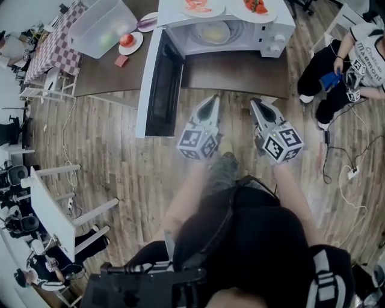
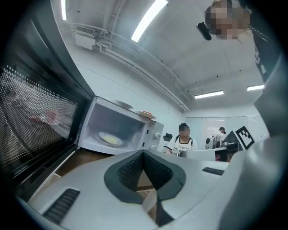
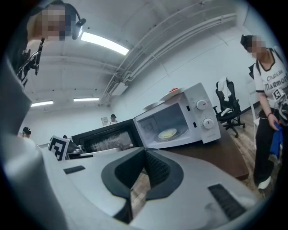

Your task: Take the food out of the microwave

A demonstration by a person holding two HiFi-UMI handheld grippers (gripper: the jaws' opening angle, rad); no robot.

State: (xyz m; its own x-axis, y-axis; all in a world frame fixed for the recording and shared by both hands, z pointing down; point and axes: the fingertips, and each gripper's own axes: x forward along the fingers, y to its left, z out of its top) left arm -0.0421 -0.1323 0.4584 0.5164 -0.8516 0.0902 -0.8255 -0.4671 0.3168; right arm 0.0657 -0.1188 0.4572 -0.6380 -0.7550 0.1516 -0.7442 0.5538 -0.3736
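Observation:
A white microwave point(image 1: 274, 36) stands on a brown table point(image 1: 234, 69), its door point(image 1: 157, 84) swung wide open to the left. Inside, on the turntable, lies a plate of pale yellow food point(image 1: 213, 33), also seen in the left gripper view point(image 2: 110, 138) and the right gripper view point(image 3: 168, 133). My left gripper point(image 1: 212, 101) and right gripper point(image 1: 255, 103) hang side by side over the floor, short of the table's edge, both pointing at the oven. Each is shut with nothing between its jaws, as the left gripper point(image 2: 143, 153) and right gripper point(image 3: 145, 150) views show.
Two plates with red food point(image 1: 201, 7) point(image 1: 255, 9) sit on top of the microwave. Left of it are a clear plastic bin point(image 1: 102, 27) and a small plate with a red item point(image 1: 129, 42). A person point(image 1: 349, 66) sits at the right, with cables point(image 1: 346, 174) on the floor.

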